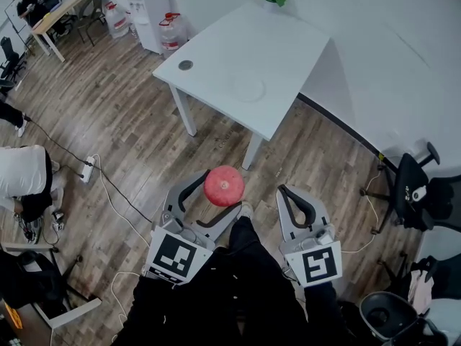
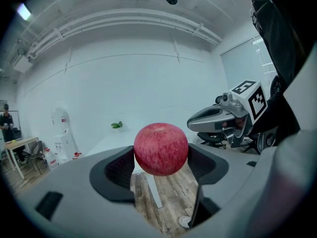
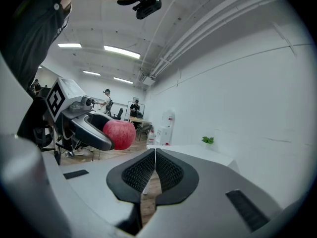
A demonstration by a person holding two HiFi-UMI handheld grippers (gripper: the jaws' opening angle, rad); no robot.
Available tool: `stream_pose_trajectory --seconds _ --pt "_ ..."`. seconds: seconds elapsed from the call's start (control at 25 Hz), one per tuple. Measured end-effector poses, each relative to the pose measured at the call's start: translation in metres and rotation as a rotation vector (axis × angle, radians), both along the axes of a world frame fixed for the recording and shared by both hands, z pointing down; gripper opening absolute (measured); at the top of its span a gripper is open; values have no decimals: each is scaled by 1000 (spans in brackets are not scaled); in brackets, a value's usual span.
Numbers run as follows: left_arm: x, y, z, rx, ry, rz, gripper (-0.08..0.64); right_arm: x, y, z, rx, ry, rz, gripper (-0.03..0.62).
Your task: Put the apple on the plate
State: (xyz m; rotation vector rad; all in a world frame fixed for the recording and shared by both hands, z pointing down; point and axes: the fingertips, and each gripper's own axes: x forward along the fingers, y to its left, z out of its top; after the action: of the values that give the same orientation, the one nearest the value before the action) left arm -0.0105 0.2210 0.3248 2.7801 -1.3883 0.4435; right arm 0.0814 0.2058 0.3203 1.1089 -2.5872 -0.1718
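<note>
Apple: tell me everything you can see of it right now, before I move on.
The apple is round and red with fine pale speckles and a lighter patch near its top dimple. It sits dimple up, clamped between the dark ribbed pads of the left gripper, one on each side. It hangs in the air over the wood floor, short of the white table; nothing else touches it.

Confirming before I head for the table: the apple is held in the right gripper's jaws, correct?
No. The apple is held in the left gripper's jaws, as the left gripper view shows. The right gripper's jaws are together with nothing between them.
</note>
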Motion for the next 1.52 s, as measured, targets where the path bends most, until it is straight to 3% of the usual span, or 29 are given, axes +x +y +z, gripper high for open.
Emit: stream_pose_trajectory --seconds 0.24,0.44,0.76,1.52 --pt "2 -32 5 40 -47 24 347 0 -35 1 -4 -2 -24 41" --pt "6 -63 4 -28 8 -47 347 3 -69 4 -20 -2 -40 41" --pt "12 -117 4 17 -45 -37 347 11 -127 0 -23 6 -80 41" --pt "21 -219 0 -9 -44 -189 347 25 -239 7 -56 -12 -191 41"
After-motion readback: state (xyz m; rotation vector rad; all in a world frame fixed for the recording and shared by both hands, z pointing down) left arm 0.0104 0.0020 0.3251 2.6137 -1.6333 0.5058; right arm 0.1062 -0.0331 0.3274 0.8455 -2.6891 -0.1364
